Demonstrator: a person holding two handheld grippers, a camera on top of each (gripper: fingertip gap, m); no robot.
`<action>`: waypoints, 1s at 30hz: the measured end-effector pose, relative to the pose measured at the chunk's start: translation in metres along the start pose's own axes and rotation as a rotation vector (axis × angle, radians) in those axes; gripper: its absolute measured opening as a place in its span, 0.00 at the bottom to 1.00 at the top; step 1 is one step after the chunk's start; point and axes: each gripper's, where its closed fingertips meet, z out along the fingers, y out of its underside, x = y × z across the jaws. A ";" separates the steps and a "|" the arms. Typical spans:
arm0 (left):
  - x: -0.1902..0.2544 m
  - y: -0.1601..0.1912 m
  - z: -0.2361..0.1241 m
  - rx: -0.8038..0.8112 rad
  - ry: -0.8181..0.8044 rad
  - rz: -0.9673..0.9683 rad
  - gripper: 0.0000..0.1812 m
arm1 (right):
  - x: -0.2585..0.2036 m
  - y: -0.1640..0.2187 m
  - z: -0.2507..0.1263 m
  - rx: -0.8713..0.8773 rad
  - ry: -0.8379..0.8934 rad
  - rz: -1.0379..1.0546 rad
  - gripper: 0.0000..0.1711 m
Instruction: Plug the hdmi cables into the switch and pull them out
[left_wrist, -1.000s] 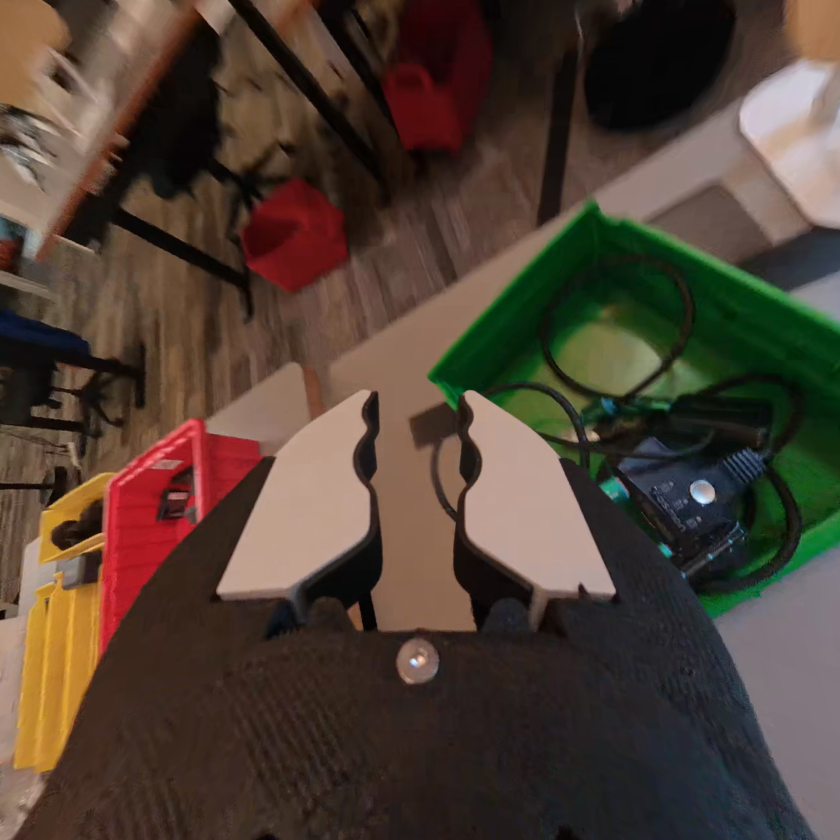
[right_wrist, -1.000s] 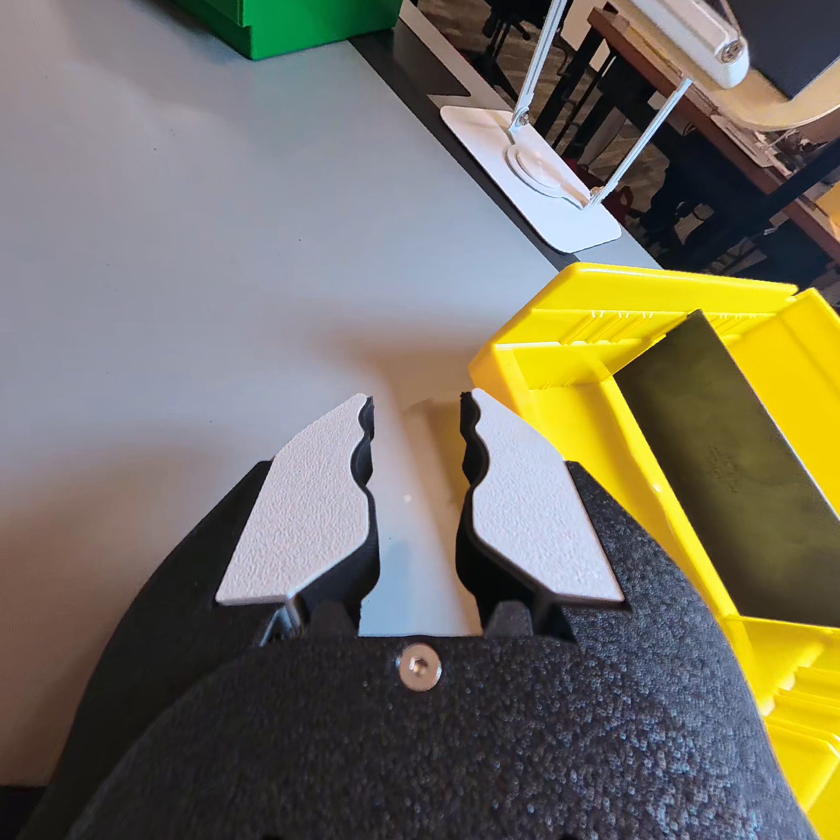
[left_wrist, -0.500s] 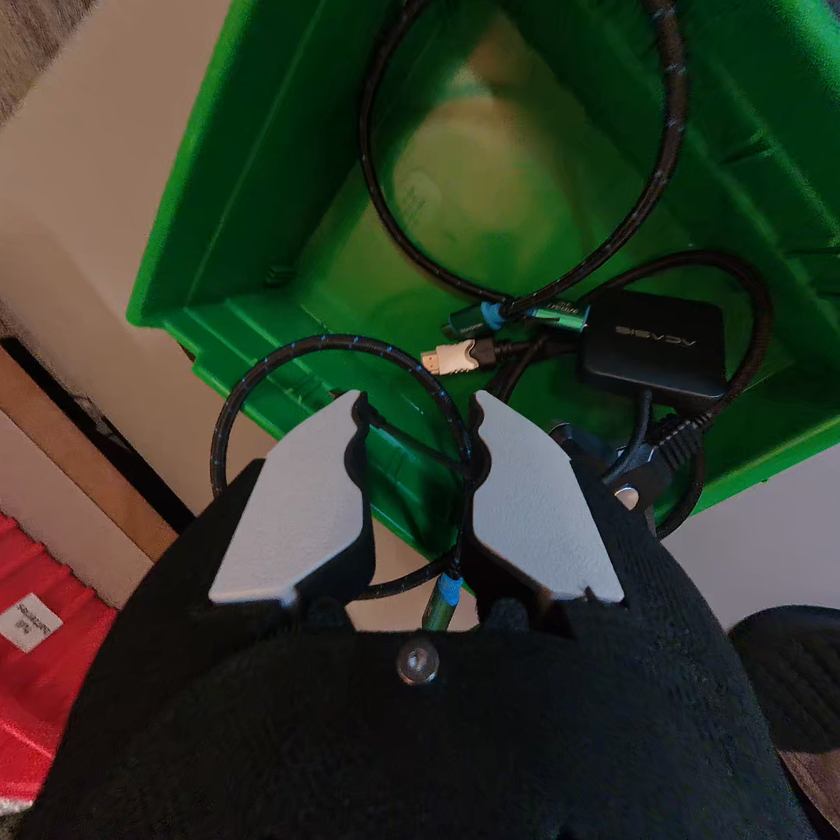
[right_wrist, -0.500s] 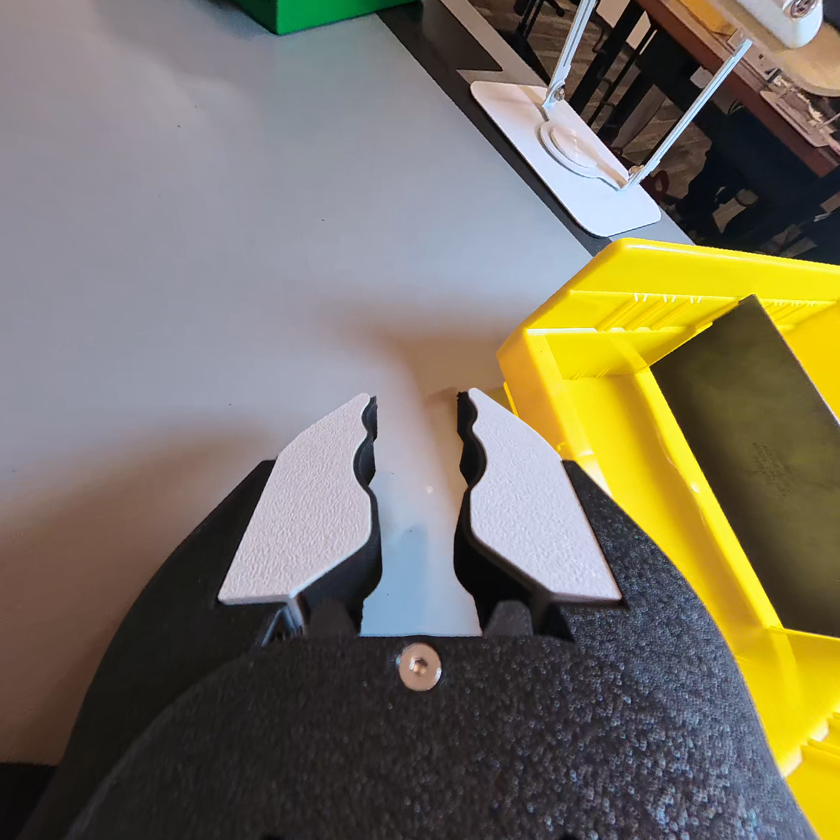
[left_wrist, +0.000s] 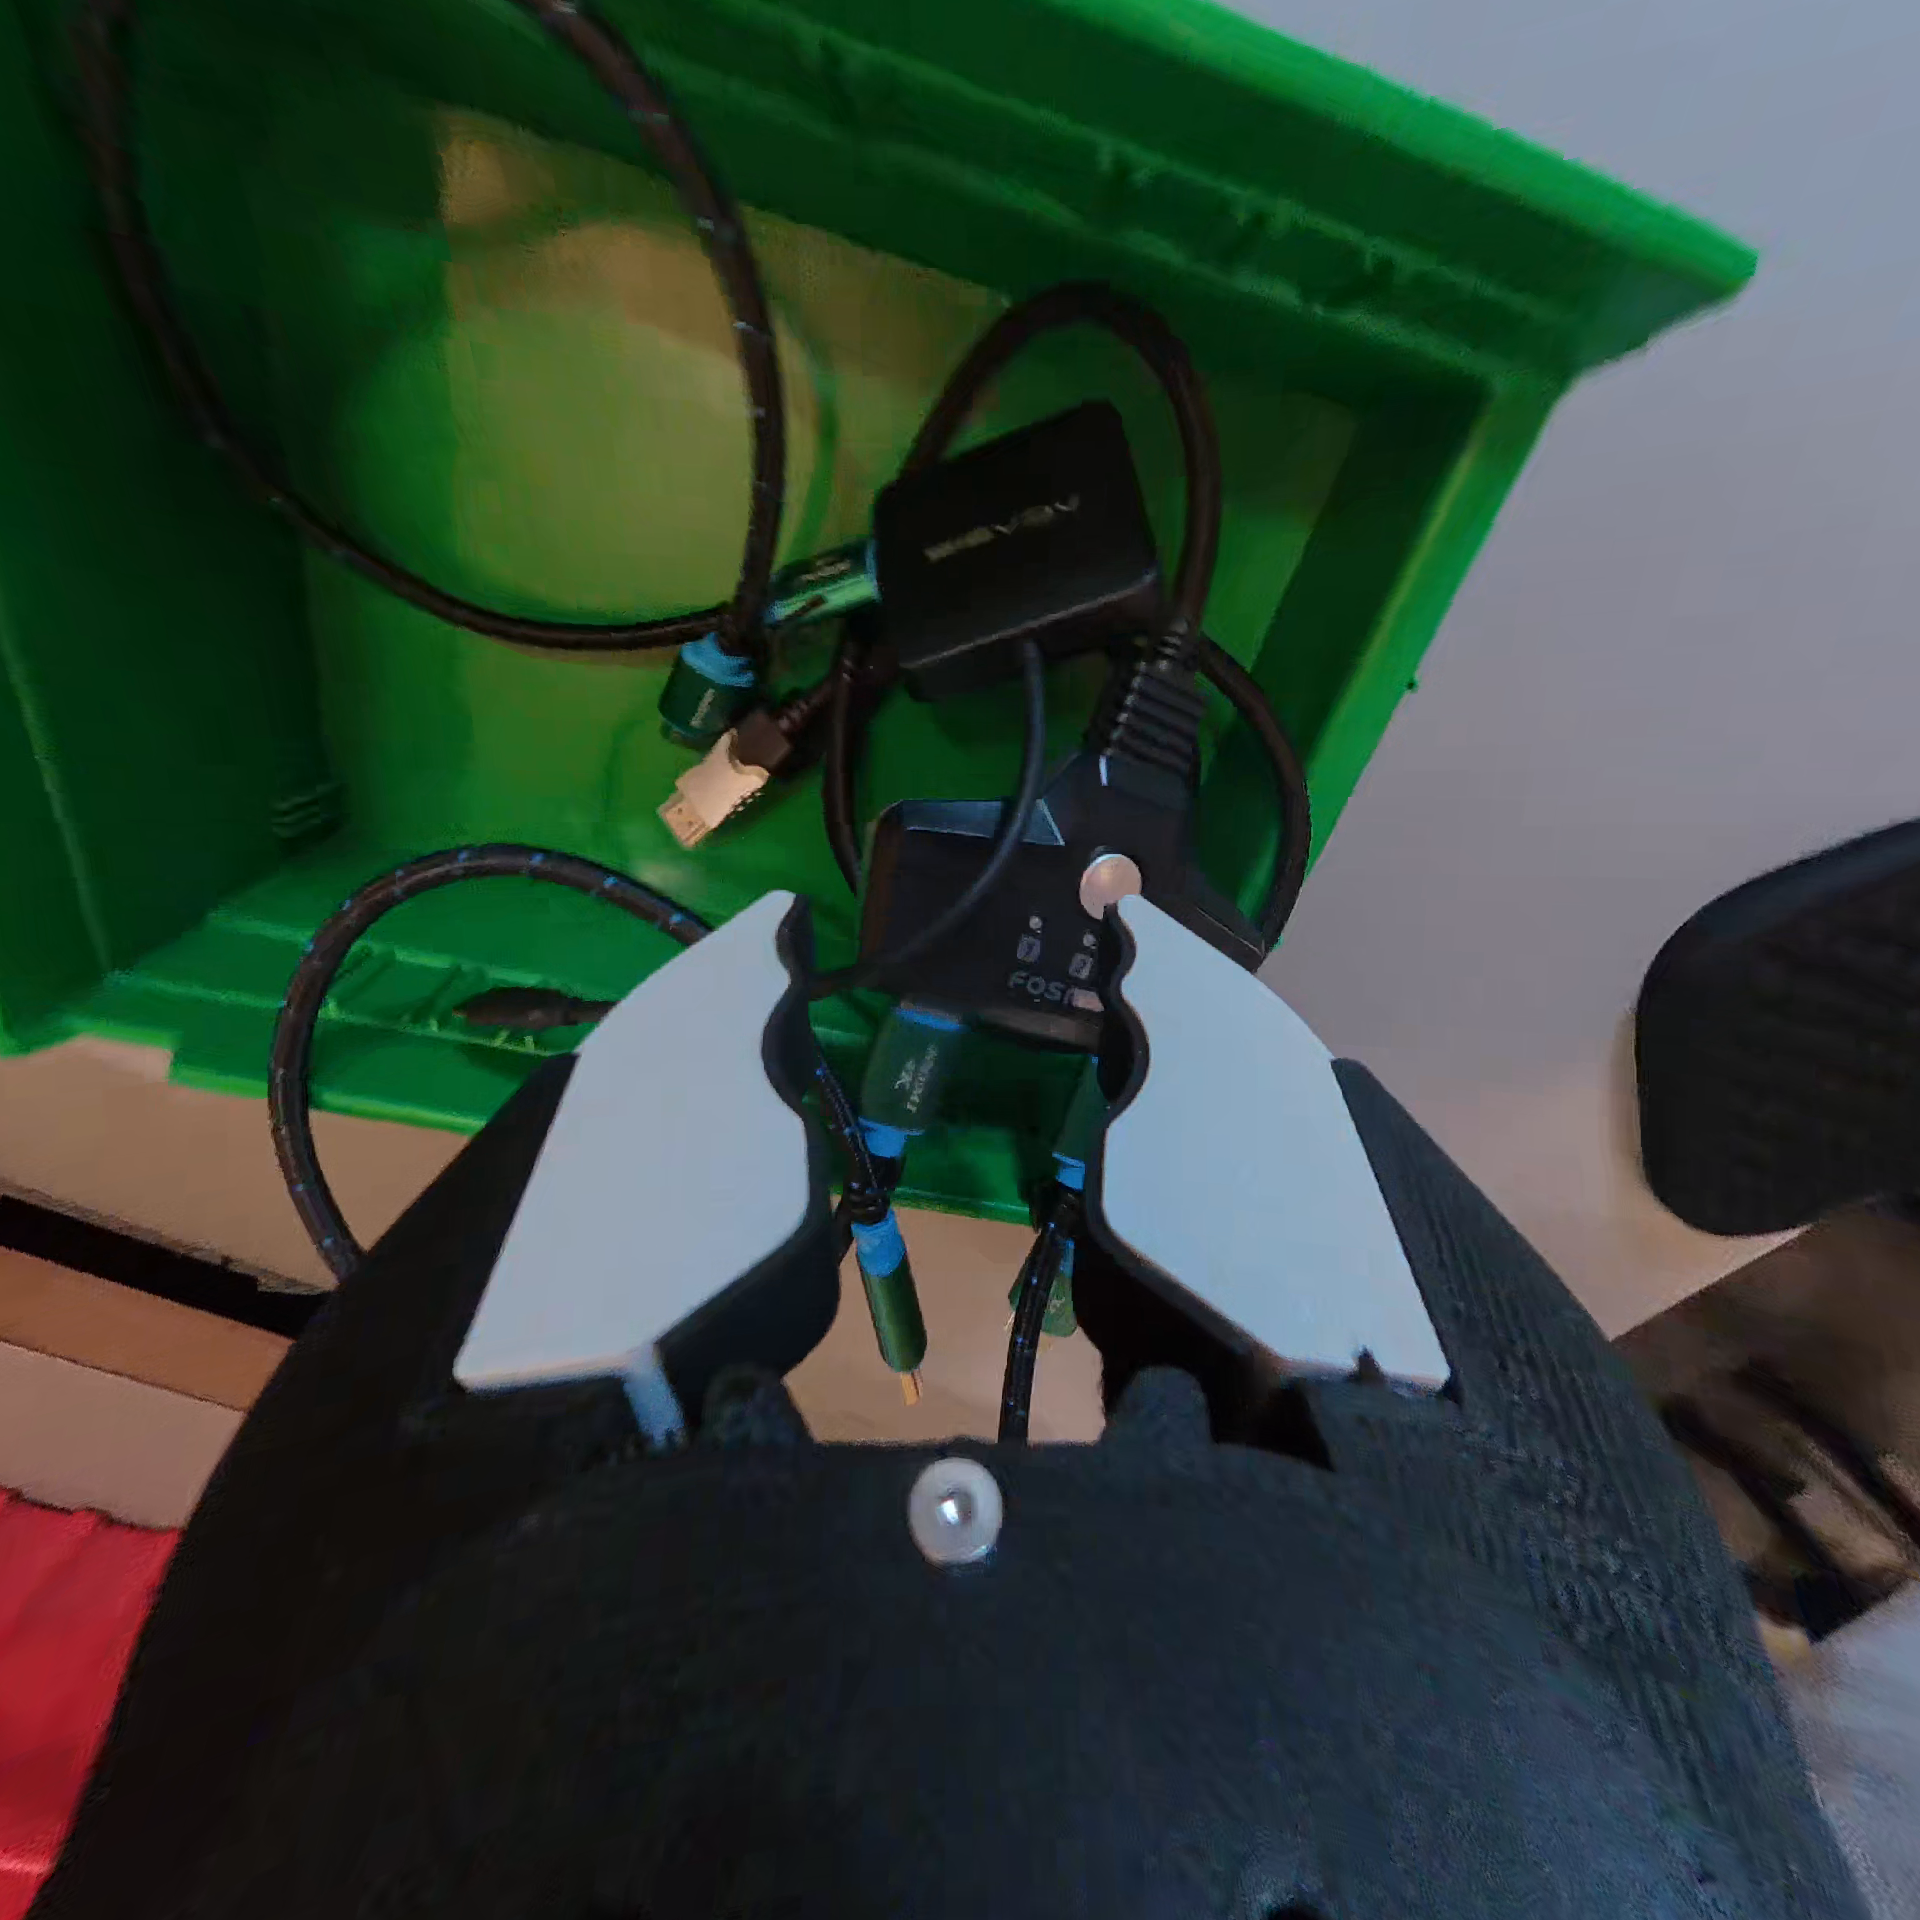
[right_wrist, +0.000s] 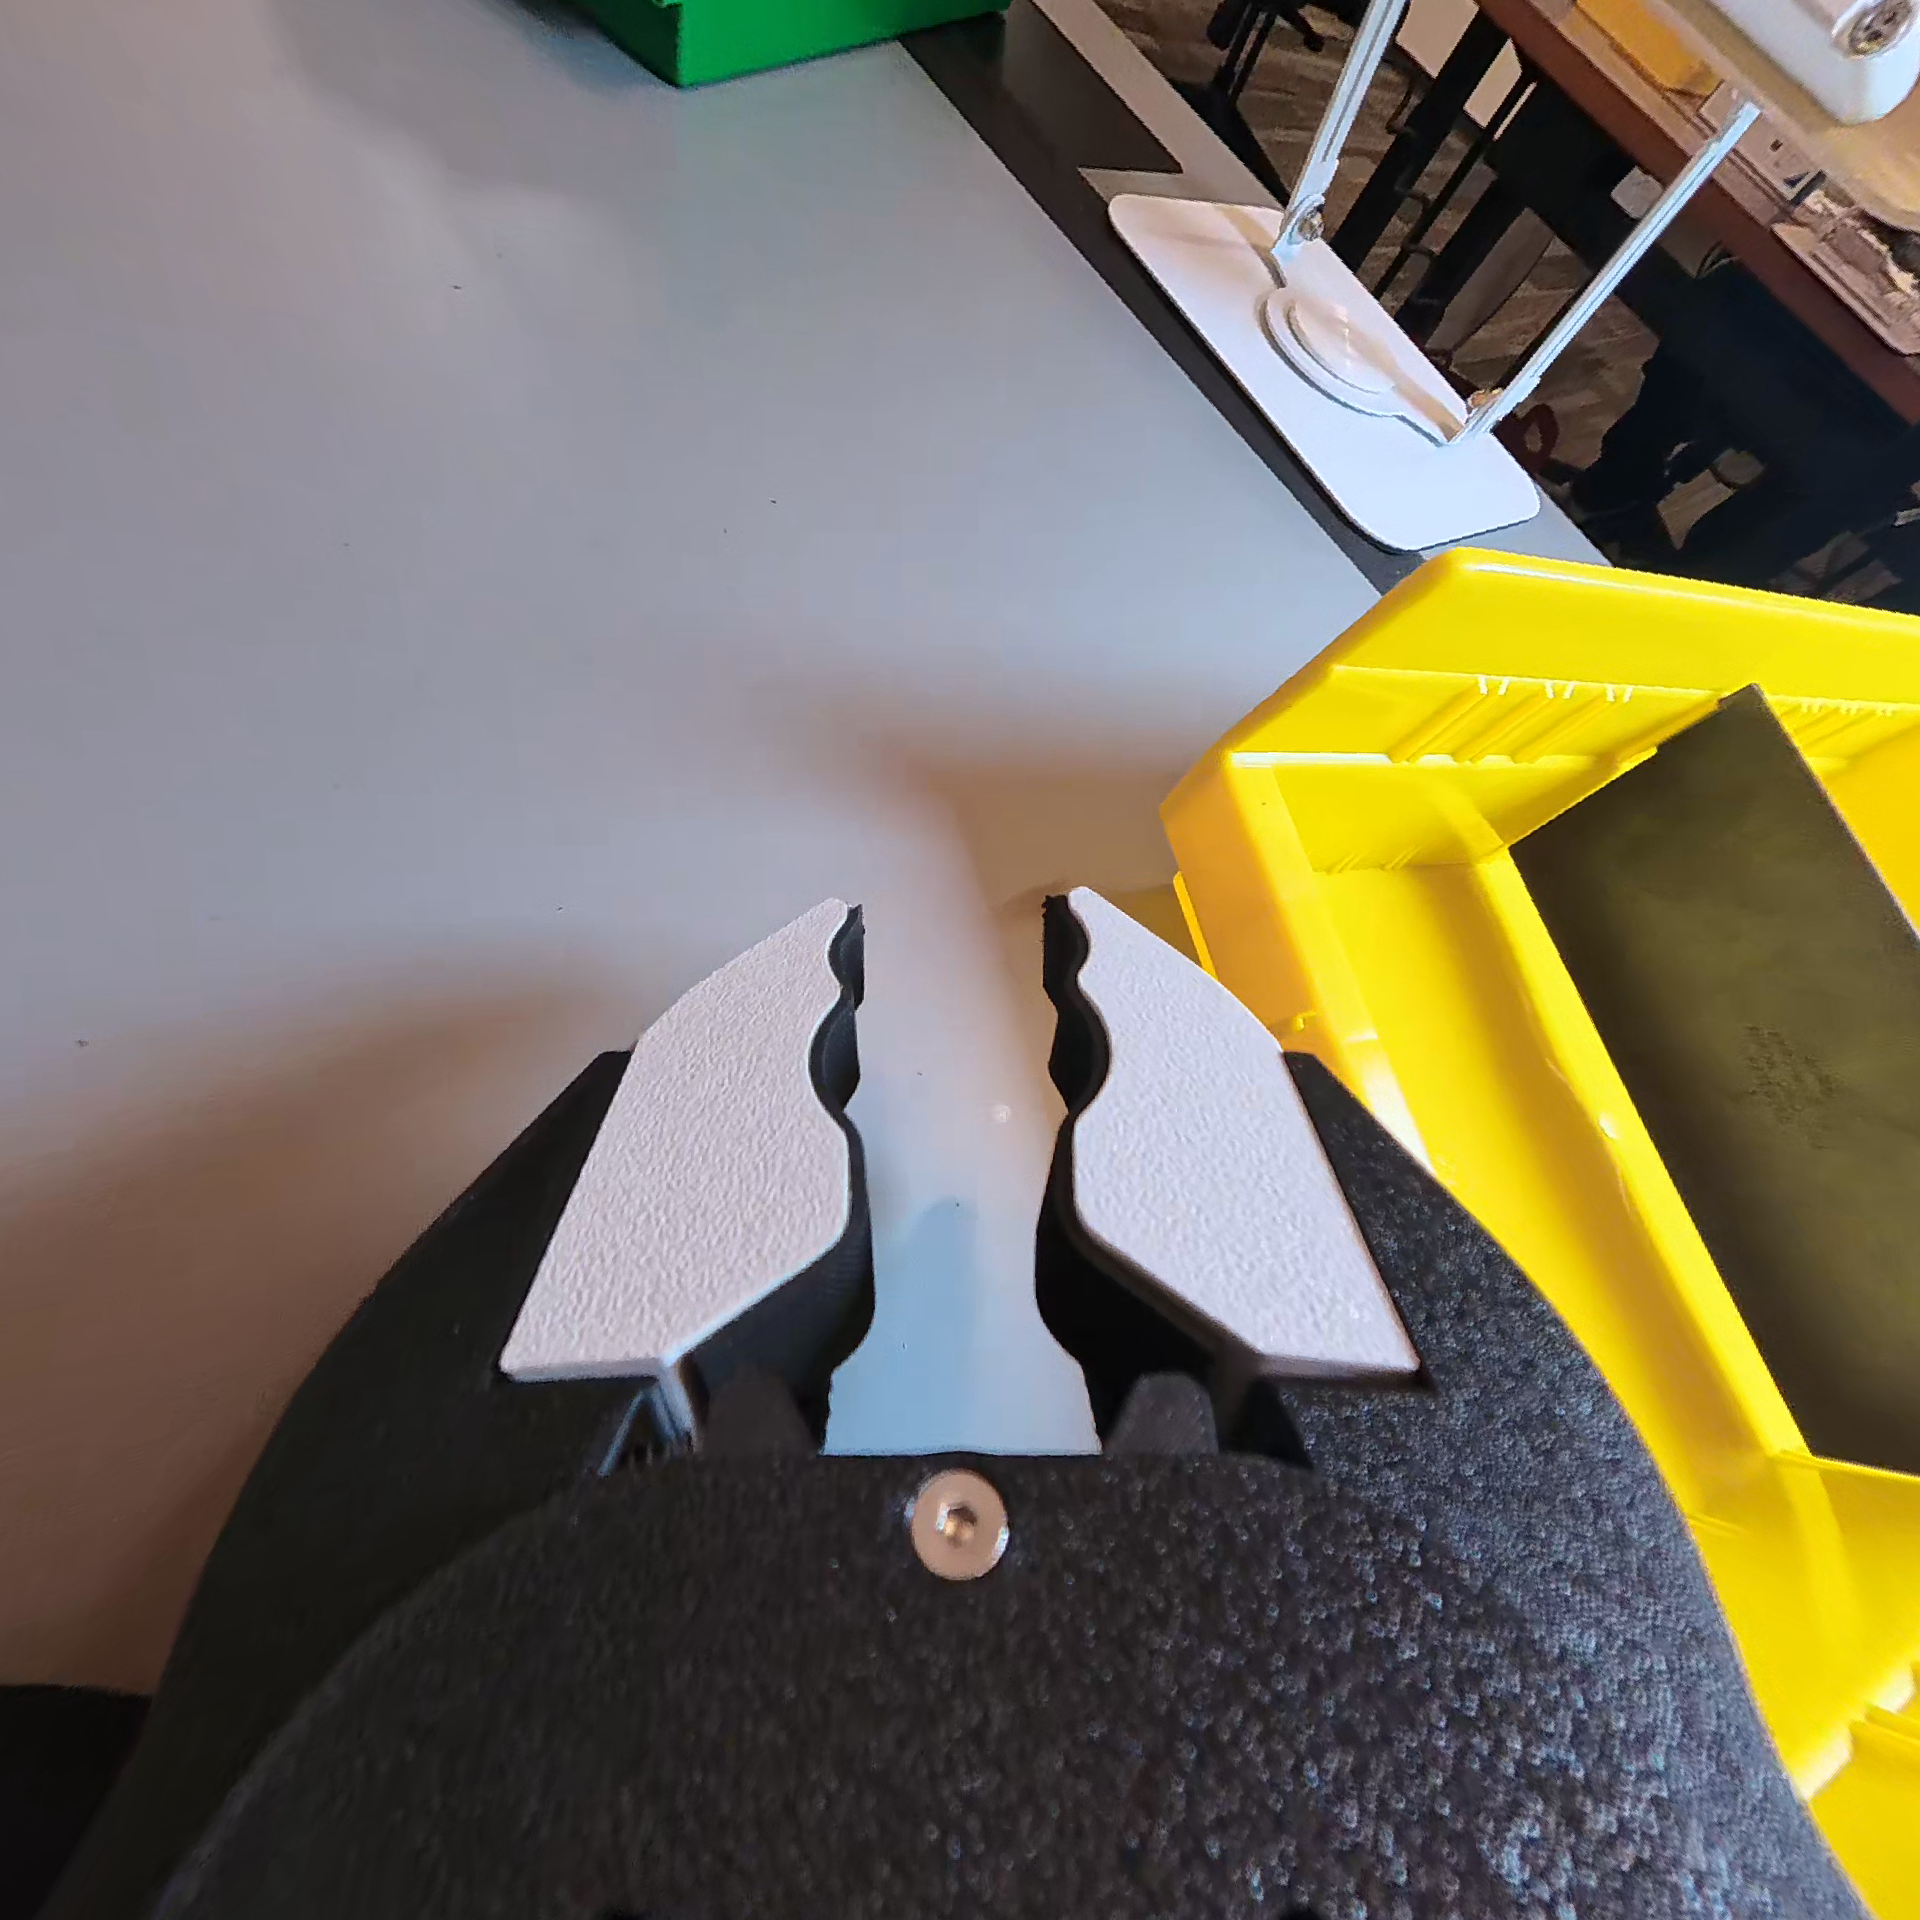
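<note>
A: HDMI cables (left_wrist: 902, 1081), nearest first: two green-shelled plugs are sitting in the gap between our left gripper's (left_wrist: 951, 914) fingers, and a third plug (left_wrist: 891, 1304) is dangling over the near wall of the green bin (left_wrist: 1143, 166). We are keeping the jaws spread and clamping nothing, probably so they can straddle the plugs before we commit.

B: Just beyond the fingertips we are looking at the switch (left_wrist: 997, 914), a black box with a round silver button, lying in the bin's near corner. Whether those two plugs are fully seated in it, we cannot tell.

A: Farther in, a second black box (left_wrist: 1013, 540) is resting on the bin floor with a loose white-tipped plug (left_wrist: 717, 792) and another green plug (left_wrist: 701, 691) beside it. The braided leads are looping around the bin, so any pull is likely dragging neighbours.

B: We are parking our right gripper (right_wrist: 951, 914) low over the bare grey table (right_wrist: 416, 468), fingers parted and empty, well apart from the cables. It is waiting just beside the yellow bin (right_wrist: 1351, 831); we judge it free to brace the switch. Beyond it, a white lamp base (right_wrist: 1340, 384) is standing at the table edge.
</note>
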 end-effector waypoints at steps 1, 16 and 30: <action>0.003 0.001 0.003 -0.029 0.000 0.021 0.29 | -0.001 0.000 0.000 0.000 0.000 -0.004 0.19; -0.030 -0.024 -0.046 -0.095 -0.455 0.281 0.03 | 0.003 0.004 -0.004 -0.008 0.014 -0.016 0.18; -0.017 -0.074 -0.249 0.575 -0.940 0.116 0.03 | 0.007 -0.005 -0.013 0.050 0.035 0.000 0.18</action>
